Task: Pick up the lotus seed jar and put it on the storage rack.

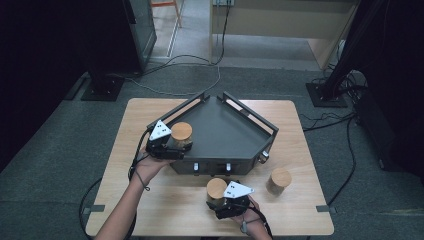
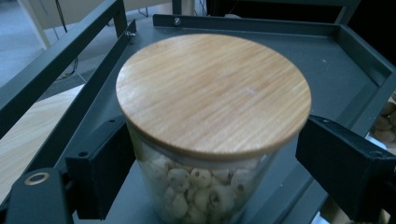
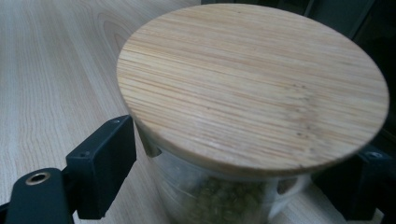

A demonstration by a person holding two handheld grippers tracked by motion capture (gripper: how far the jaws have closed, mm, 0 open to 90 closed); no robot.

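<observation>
Jars with wooden lids sit in both grippers. The left hand-held gripper [image 1: 172, 145] has its jaws on either side of a glass jar of pale puffed seeds [image 2: 205, 140], which stands inside the dark metal tray [image 1: 225, 135] close to its front-left rail; the left jaw looks pressed to the glass, while a sliver of gap seems to remain at the right jaw, so I cannot tell if the grip is firm. The right hand-held gripper [image 1: 225, 202] straddles a second jar of greenish grains [image 3: 243, 140] standing on the bench [image 1: 165, 205], just ahead of its fingers and in front of the tray; its jaws sit close to the glass, contact unclear. A 3rd jar [image 1: 278, 181] stands off to that gripper's right. Smooth glass could slip from a loose hold, and a lift might knock a jar against the tray rail or tip it.
</observation>
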